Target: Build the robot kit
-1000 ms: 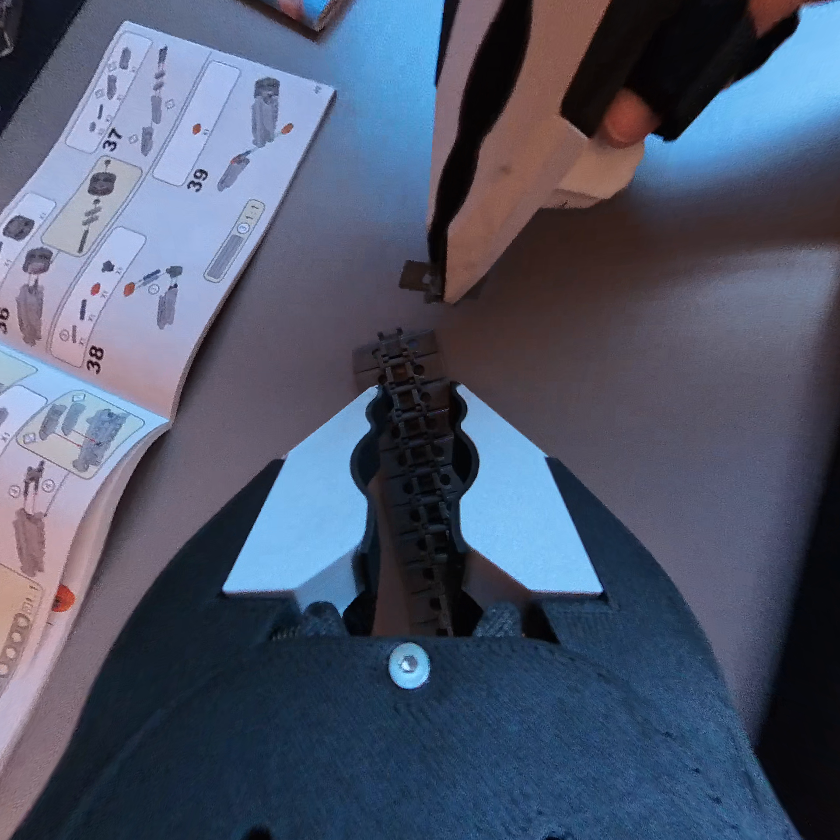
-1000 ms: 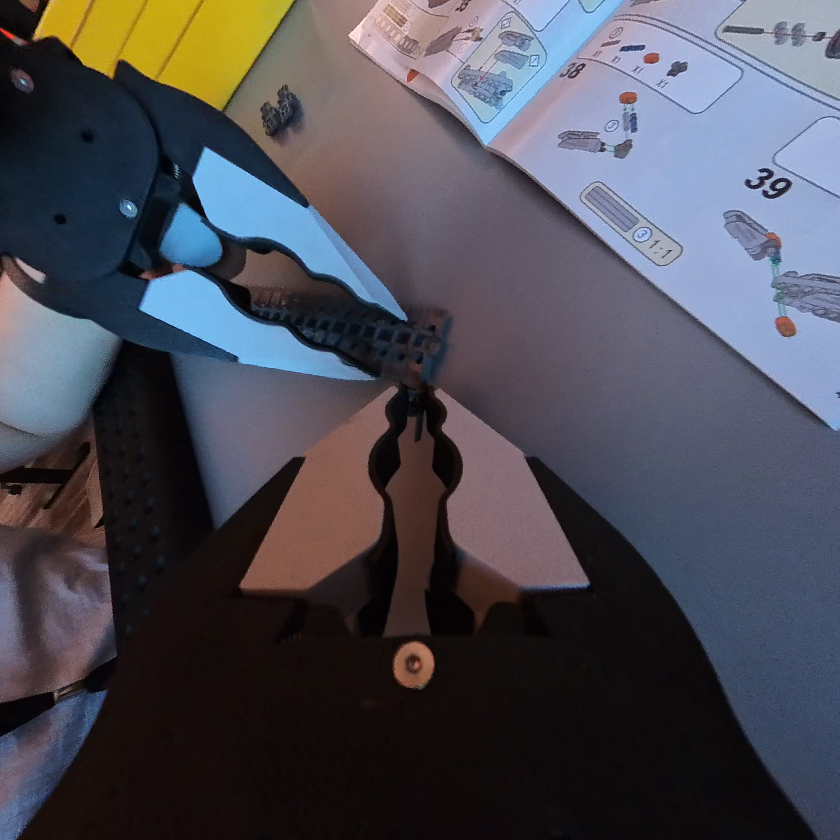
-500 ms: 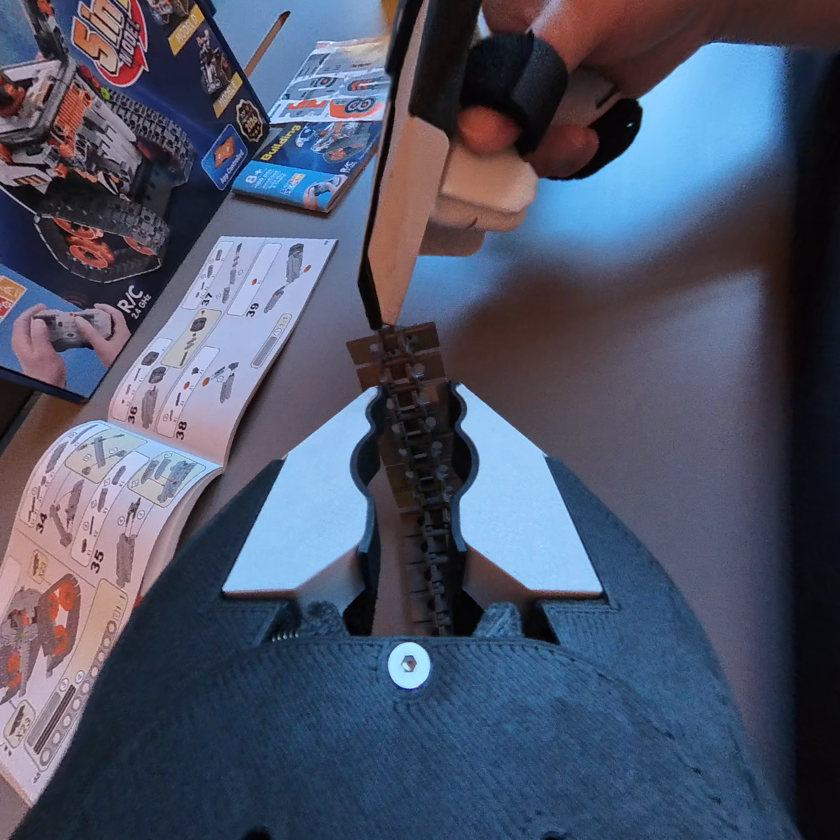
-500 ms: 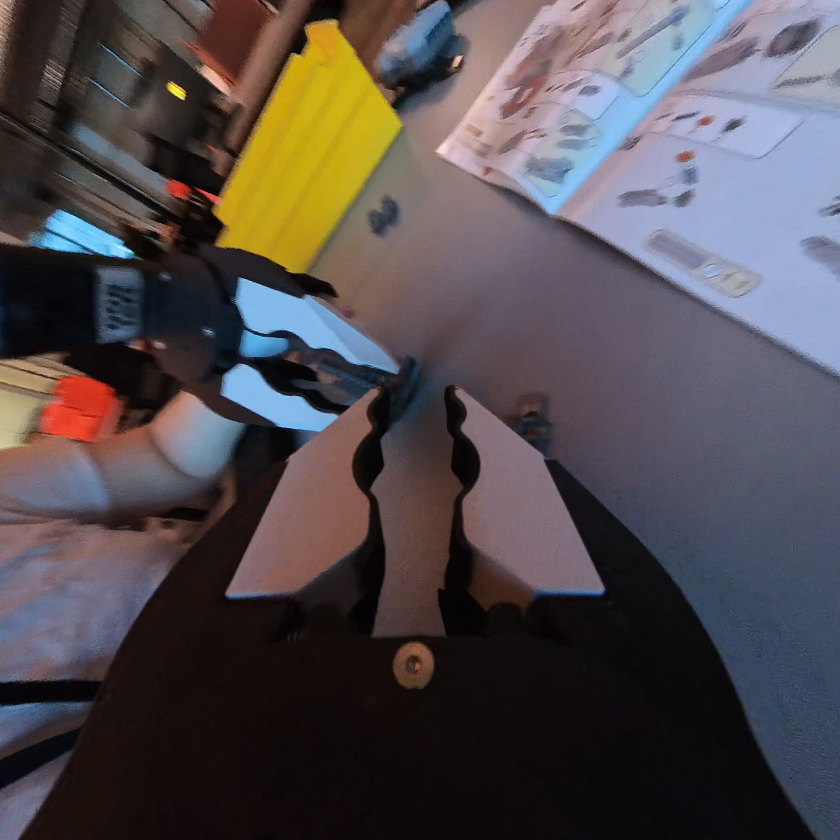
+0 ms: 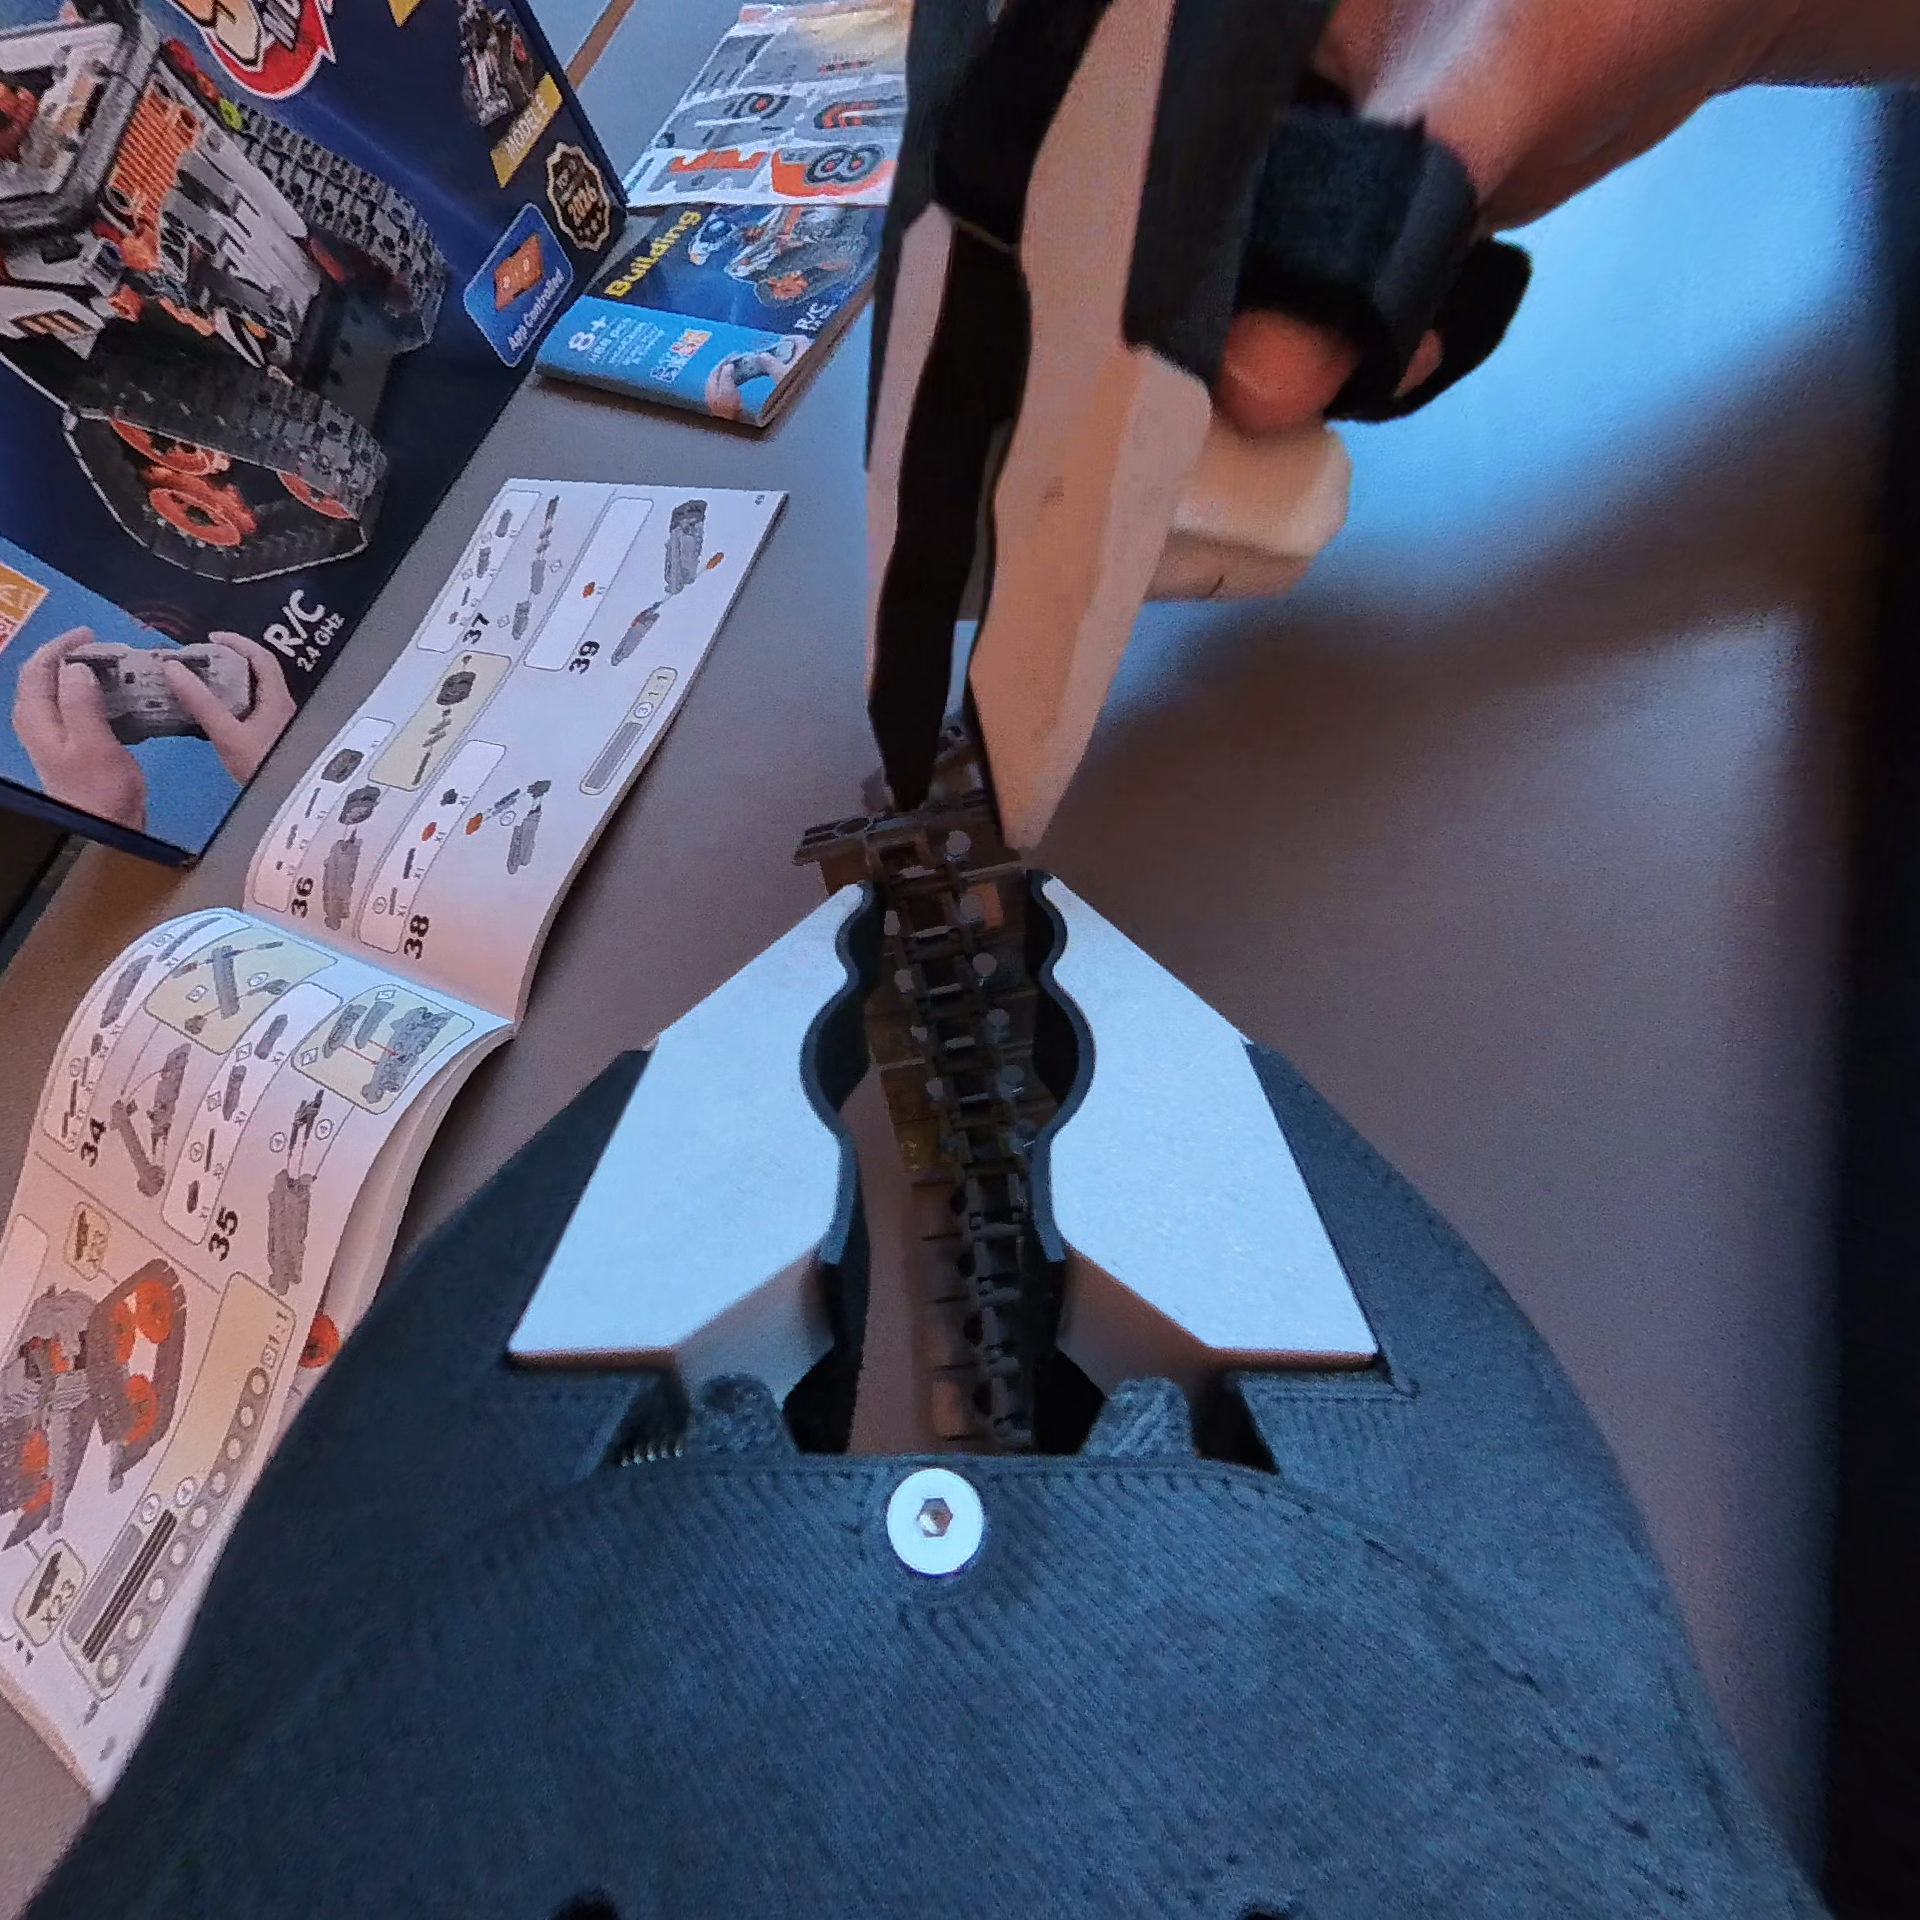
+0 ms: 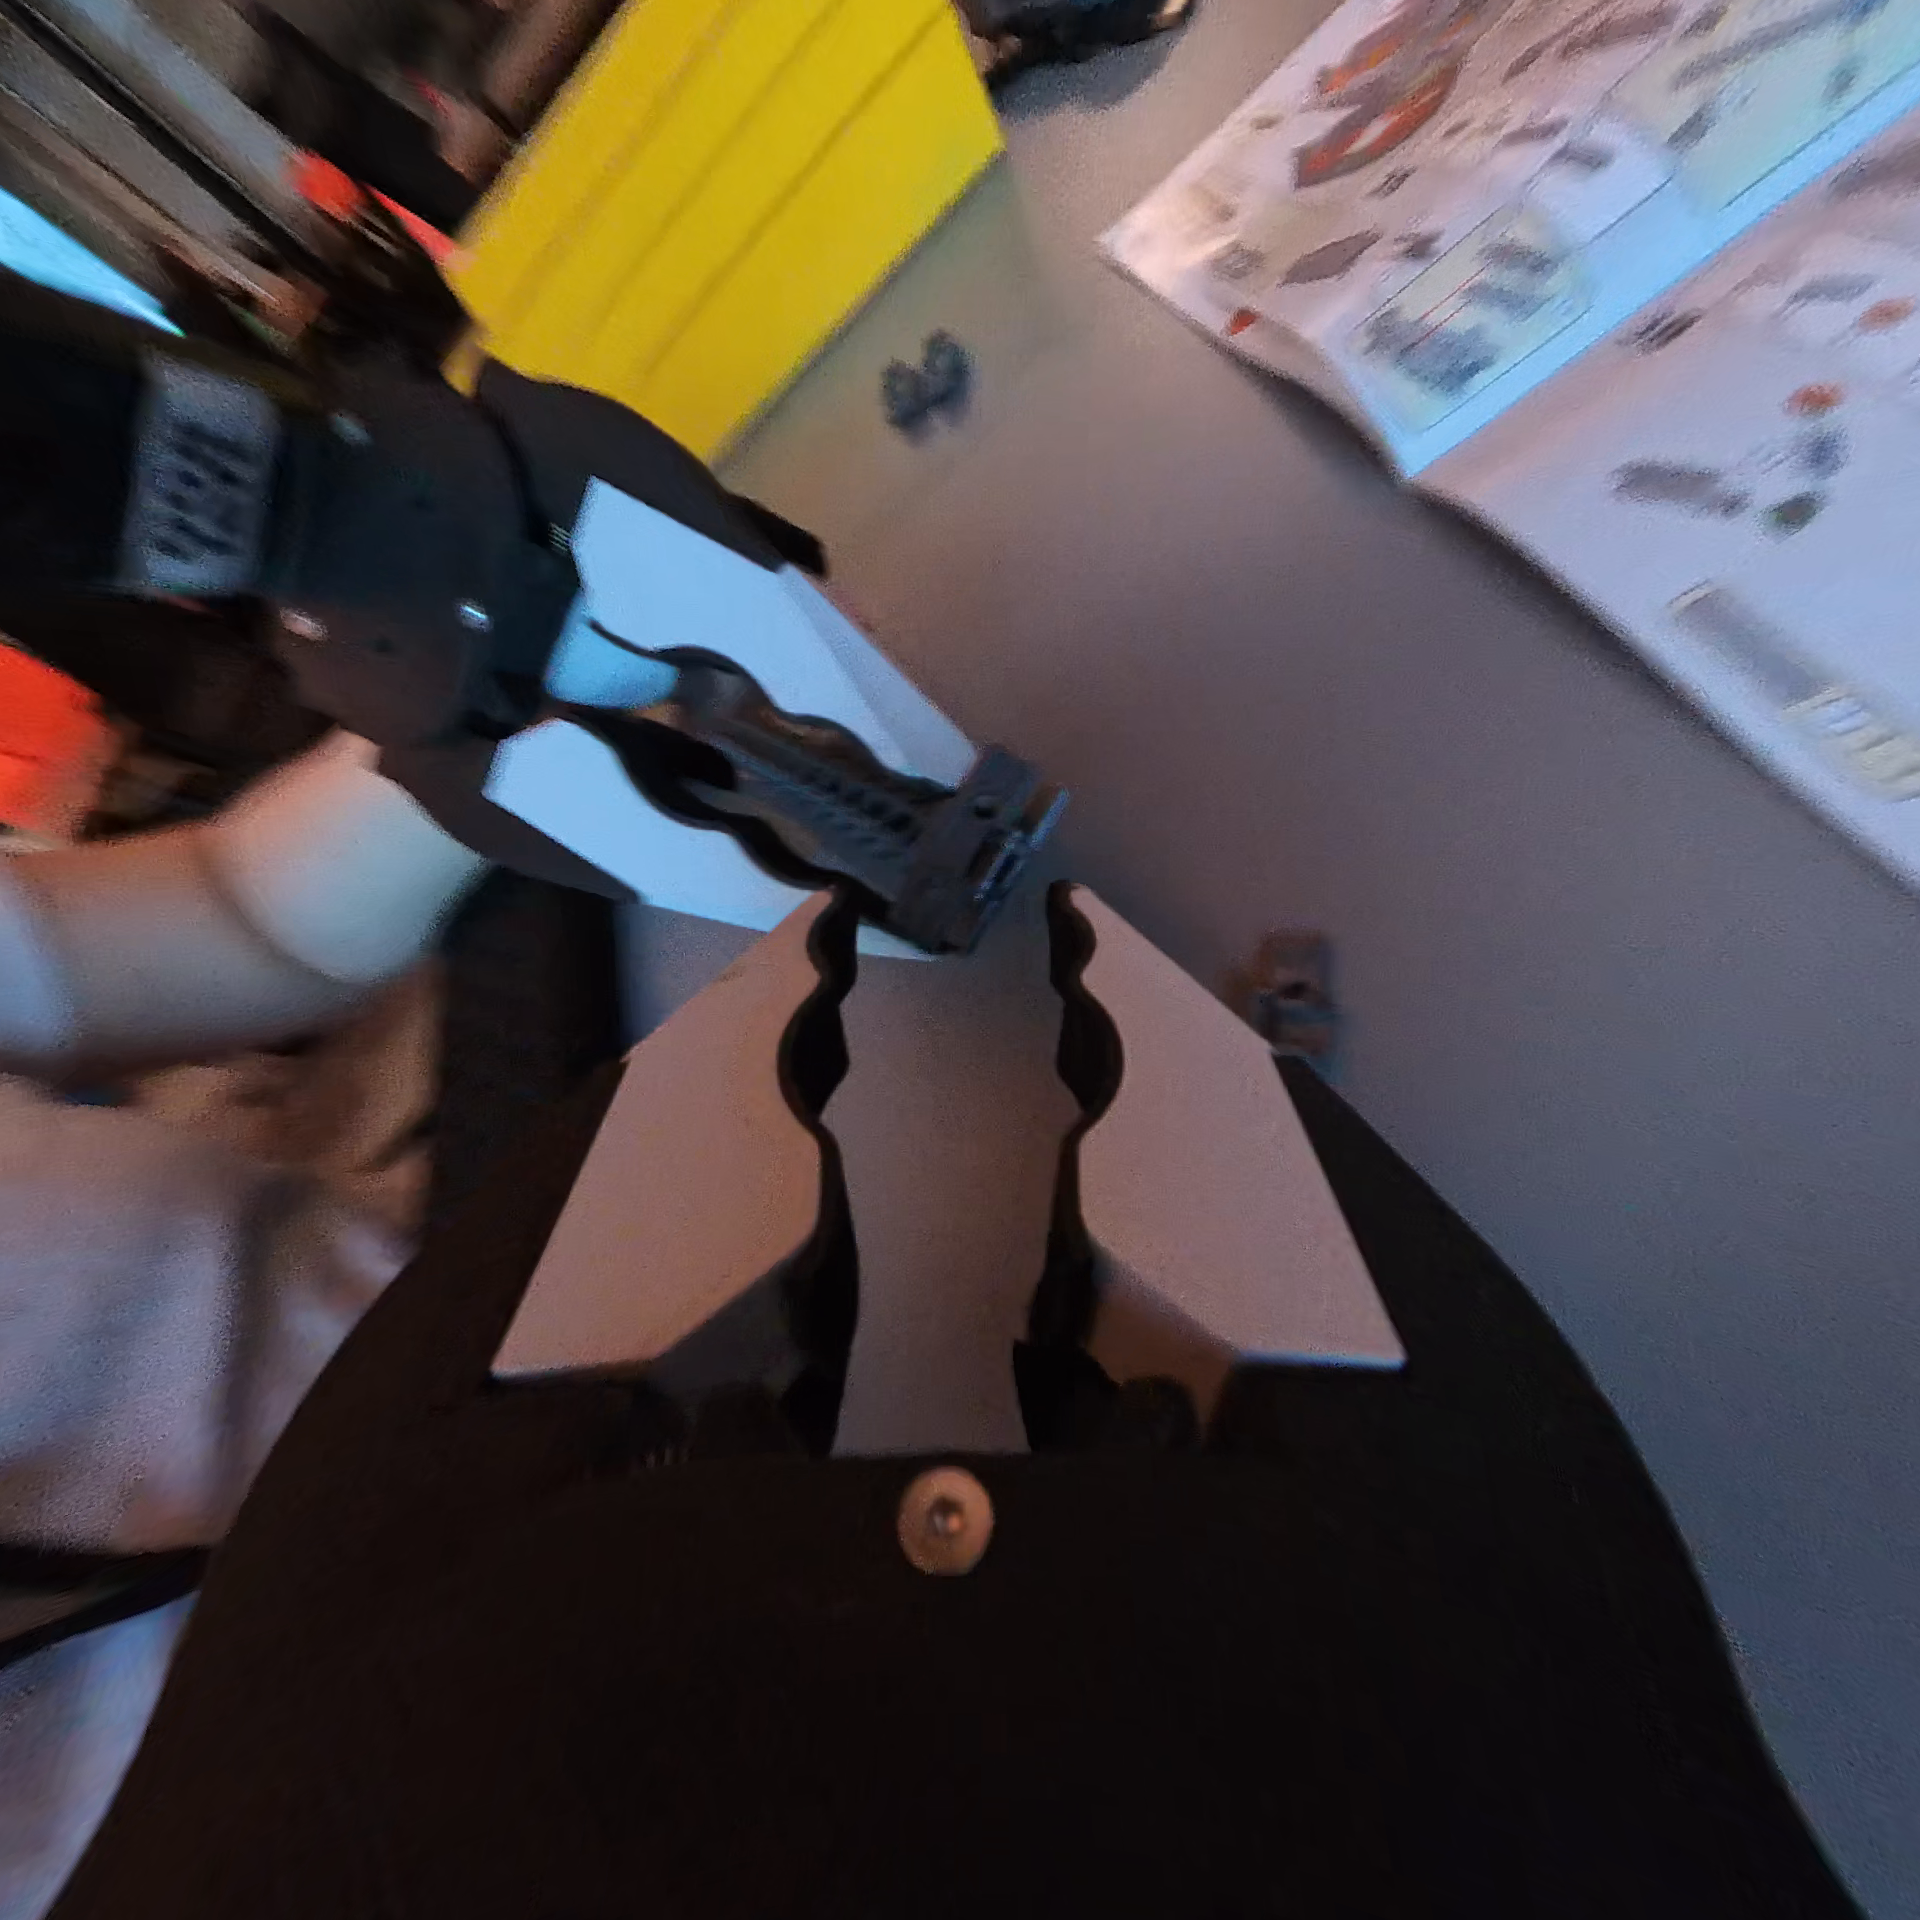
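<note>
dark plastic track strip [image 5: 961, 1049] sat clamped in left gripper [image 5: 951, 883].
right gripper [image 6: 945, 899] jaws apart, straddling strip end; manual [image 5: 343, 935] at 9 o'clock.

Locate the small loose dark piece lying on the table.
In the right wrist view, the small loose piece lies on the grey table, just right of the right hand-held gripper, below the open instruction booklet.

Print in view, noted by carrier only, wording not transcribed. Dark blue toy box [image 5: 239, 312]: big logo, badges, small captions. Open instruction booklet [image 5: 416, 831]: step numbers beside the diagrams. Blue leaflet [image 5: 717, 312] and sticker sheet [image 5: 779, 135] both lettered. White label [image 6: 203, 488] on the left gripper [image 6: 914, 831] is too blurred for me to read.
</note>
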